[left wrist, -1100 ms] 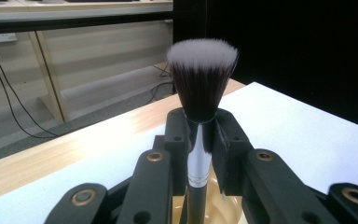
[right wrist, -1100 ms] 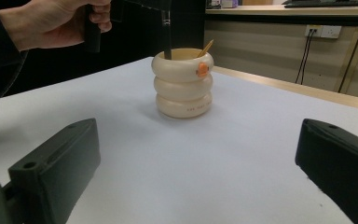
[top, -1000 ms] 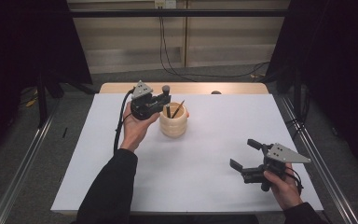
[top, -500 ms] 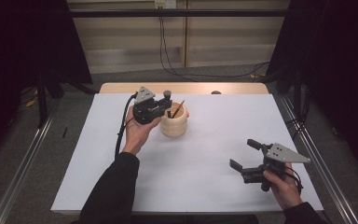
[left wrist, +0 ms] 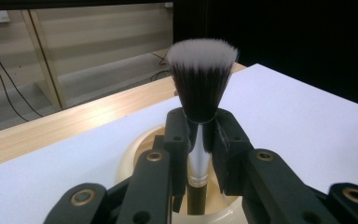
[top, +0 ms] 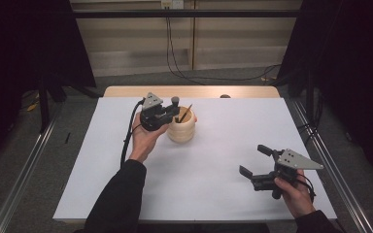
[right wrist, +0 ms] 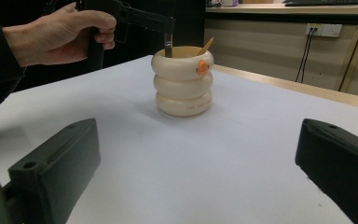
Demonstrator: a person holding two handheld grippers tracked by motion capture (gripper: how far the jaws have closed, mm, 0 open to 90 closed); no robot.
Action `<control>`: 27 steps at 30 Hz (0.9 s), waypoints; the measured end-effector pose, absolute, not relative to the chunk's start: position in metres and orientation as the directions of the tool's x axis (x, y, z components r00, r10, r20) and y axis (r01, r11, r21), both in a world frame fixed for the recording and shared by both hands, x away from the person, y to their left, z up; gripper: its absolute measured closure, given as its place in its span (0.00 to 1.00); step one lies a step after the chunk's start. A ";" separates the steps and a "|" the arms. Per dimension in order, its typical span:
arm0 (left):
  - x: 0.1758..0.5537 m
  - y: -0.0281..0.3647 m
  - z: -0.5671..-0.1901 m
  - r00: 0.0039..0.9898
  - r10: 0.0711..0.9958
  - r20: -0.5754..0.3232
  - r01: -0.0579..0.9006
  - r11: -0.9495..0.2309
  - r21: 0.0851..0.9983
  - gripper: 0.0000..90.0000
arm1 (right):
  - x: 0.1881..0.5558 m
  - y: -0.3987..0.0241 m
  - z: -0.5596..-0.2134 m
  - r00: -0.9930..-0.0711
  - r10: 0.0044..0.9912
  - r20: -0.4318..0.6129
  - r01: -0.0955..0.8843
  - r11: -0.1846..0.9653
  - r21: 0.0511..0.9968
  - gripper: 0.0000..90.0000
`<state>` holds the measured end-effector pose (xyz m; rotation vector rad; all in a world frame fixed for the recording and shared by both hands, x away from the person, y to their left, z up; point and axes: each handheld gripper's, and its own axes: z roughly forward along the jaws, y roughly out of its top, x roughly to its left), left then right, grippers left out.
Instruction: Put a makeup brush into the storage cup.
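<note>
The makeup brush with a black-and-white bristle tuft, silver ferrule and dark handle (left wrist: 199,93) stood upright in the cream, ribbed, three-ringed ceramic holder (top: 181,128), its handle reaching down inside the holder's mouth. The left gripper (top: 167,113) was clenched on the brush at the ferrule, its two black jaws pressed against either side, as the left gripper view showed. Compared with the high view one second earlier, this gripper had moved only slightly, remaining over the holder's left rim; the brush had neither been released nor drawn clear. The step in hand was therefore judged to be either the final lowering of the brush into the holder or the start of its removal; the pictures could not decide between these.

The holder also contained a thin, pale wooden stick (top: 185,112) leaning toward its far right rim. A small orange mark (right wrist: 202,67) sat on the holder's upper ring, seen in the right gripper view.

The holder rested on the white surface (top: 213,194), toward its far middle. The right gripper (top: 256,161) was held near the front right, well apart from the holder, jaws spread wide and grasping nothing, unchanged over the second.
</note>
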<state>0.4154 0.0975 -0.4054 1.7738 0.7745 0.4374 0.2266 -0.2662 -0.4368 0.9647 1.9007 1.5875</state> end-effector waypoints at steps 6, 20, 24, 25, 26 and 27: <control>0.416 0.099 -0.408 0.717 0.692 -0.079 0.289 -0.193 0.938 0.86 | 0.227 -0.266 -0.437 -0.635 0.769 0.075 0.214 0.082 0.973 0.00; 0.418 0.099 -0.410 0.719 0.690 -0.087 0.284 -0.177 0.942 0.76 | 0.228 -0.266 -0.438 -0.637 0.766 0.081 0.220 0.081 0.972 0.00; 0.418 0.101 -0.408 0.723 0.683 -0.107 0.289 -0.159 0.944 0.70 | 0.228 -0.265 -0.438 -0.637 0.767 0.079 0.219 0.082 0.972 0.00; 0.418 0.101 -0.409 0.721 0.684 -0.109 0.291 -0.157 0.944 0.67 | 0.227 -0.265 -0.438 -0.640 0.765 0.079 0.220 0.084 0.972 0.00; 0.417 0.101 -0.408 0.708 0.699 -0.100 0.295 -0.164 0.941 0.64 | 0.227 -0.265 -0.438 -0.642 0.762 0.079 0.221 0.086 0.971 0.00; 0.418 0.101 -0.409 0.710 0.696 -0.111 0.295 -0.150 0.944 0.60 | 0.227 -0.265 -0.438 -0.642 0.763 0.077 0.218 0.085 0.972 0.00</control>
